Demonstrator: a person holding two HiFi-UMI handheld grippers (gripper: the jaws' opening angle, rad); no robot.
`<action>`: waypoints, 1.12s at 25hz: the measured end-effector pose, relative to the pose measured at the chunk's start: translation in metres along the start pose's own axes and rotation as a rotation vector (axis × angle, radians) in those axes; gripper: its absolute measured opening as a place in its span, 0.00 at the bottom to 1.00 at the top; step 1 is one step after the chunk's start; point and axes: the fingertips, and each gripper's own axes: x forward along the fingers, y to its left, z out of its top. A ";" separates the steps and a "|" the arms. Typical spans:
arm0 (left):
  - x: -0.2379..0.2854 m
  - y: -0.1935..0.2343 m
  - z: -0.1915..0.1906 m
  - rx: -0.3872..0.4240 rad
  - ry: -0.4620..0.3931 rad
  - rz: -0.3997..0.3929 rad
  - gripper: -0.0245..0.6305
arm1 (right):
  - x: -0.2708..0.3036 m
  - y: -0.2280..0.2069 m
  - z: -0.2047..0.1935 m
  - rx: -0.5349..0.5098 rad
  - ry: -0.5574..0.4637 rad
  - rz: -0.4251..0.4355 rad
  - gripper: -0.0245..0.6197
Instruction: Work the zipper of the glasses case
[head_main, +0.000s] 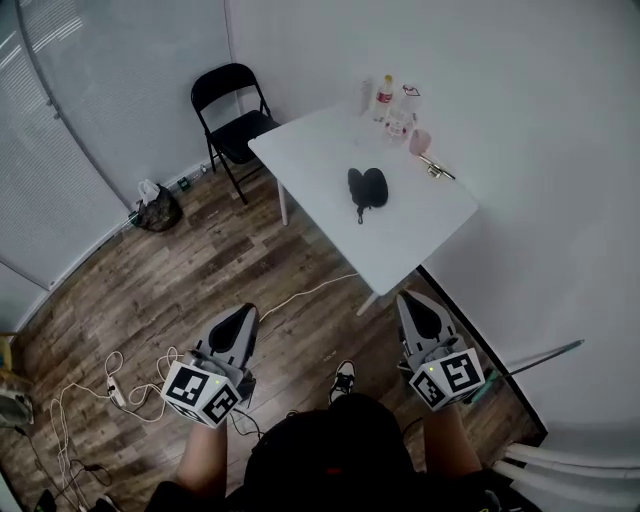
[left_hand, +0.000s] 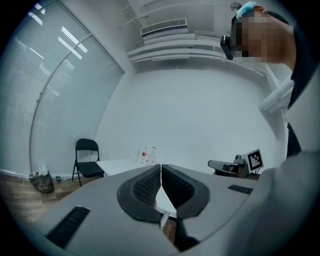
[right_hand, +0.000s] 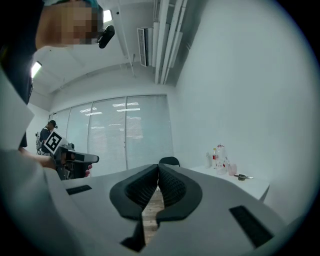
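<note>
Head view: the case (head_main: 367, 189) lies mid-table (head_main: 400, 240), well apart from the left gripper (head_main: 244, 314) and right gripper (head_main: 411, 301) over the floor (head_main: 200, 270).
Left gripper view: jaws closed, empty.
Right gripper view: jaws closed, empty.

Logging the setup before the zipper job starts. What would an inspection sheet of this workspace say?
Surface: white table against the wall.
Job's things: black glasses case lying mid-table, untouched; zipper state too small to tell.
Clutter: bottles, pink cup and small metal item along the table's far side.
Grippers: left hand-held gripper and right hand-held gripper both shut, empty, short of the table.
Cables: white cable across the floor; tangled cables at left.
Surroundings: black folding chair, dark bag, wood floor.
</note>
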 end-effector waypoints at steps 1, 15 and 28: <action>0.013 0.000 0.003 0.004 0.003 0.003 0.07 | 0.005 -0.012 0.001 0.003 -0.004 0.001 0.07; 0.172 -0.028 0.017 0.019 0.047 0.020 0.07 | 0.043 -0.166 -0.009 0.076 0.026 0.010 0.07; 0.260 0.012 0.024 0.033 0.066 -0.104 0.07 | 0.105 -0.209 -0.013 0.039 0.080 -0.081 0.07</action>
